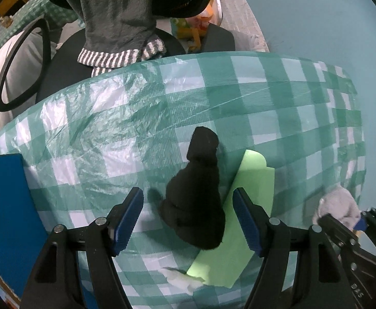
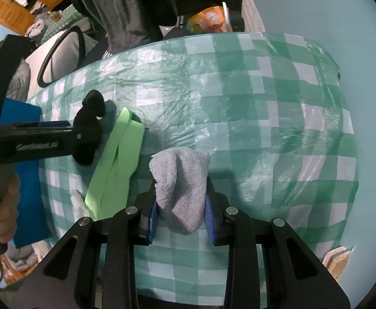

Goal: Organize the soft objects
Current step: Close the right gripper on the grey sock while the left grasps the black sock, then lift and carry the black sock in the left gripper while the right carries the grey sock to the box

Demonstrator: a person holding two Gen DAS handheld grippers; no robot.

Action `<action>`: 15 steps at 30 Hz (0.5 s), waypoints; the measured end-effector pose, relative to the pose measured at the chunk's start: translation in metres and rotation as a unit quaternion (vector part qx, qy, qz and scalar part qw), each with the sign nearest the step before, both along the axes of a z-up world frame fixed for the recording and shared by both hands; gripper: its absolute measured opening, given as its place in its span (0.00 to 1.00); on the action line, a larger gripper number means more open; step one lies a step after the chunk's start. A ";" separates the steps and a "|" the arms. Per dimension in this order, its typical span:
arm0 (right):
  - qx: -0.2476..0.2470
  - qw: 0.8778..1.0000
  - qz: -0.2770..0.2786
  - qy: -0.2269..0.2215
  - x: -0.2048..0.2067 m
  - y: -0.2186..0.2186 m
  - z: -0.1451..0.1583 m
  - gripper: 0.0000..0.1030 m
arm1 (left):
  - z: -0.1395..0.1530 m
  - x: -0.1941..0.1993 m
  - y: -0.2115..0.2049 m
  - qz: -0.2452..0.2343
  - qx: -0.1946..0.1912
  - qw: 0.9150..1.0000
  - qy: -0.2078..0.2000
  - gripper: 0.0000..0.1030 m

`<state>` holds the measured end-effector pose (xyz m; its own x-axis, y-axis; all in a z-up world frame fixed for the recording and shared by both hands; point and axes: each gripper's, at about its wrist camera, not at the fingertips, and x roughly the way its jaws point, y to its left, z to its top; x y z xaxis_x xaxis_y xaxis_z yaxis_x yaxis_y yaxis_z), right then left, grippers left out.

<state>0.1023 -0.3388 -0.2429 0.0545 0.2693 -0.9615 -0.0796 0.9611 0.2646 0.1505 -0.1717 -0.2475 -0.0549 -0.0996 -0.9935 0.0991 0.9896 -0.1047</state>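
The black sock lies on the checked desk between the released fingers of the left gripper, its long axis running from 6 to 12 o'clock, its right edge over a green cloth. The right gripper, at 3 o'clock from it, is clenched on a grey sock, so the left is nearer.

Black sock, lime-green cloth, grey knit sock, green-and-white checked table cover, blue board far left

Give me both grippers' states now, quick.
Left gripper: open, jaws either side of the black sock, not clamping it.
Right gripper: shut on the grey sock.
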 end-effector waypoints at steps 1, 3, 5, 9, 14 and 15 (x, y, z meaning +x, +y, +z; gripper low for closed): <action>0.001 1.000 0.000 0.000 0.000 -0.002 0.000 0.28 | -0.001 0.000 0.000 0.000 0.001 1.000 -0.001 0.71; 0.002 1.000 0.002 0.000 -0.001 -0.003 0.001 0.28 | -0.003 -0.001 -0.001 -0.001 0.004 1.000 -0.004 0.69; 0.003 1.000 0.005 -0.002 0.000 -0.003 0.002 0.28 | -0.005 -0.002 -0.001 -0.003 0.005 1.000 -0.001 0.50; 0.003 1.000 0.011 -0.006 0.001 -0.005 0.004 0.28 | -0.006 -0.004 0.003 0.003 0.007 1.000 -0.002 0.41; 0.001 1.000 0.023 -0.014 0.004 -0.002 0.008 0.28 | 0.002 -0.009 0.004 -0.003 0.023 1.000 -0.016 0.40; 0.000 1.000 0.026 -0.016 0.004 -0.002 0.009 0.28 | 0.005 -0.011 0.005 -0.002 0.023 1.000 -0.018 0.40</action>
<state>0.1062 -0.3407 -0.2343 0.0708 0.2733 -0.9593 -0.1371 0.9553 0.2620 0.1396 -0.1663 -0.2427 -0.0185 -0.0535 -0.9984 0.1057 0.9929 -0.0552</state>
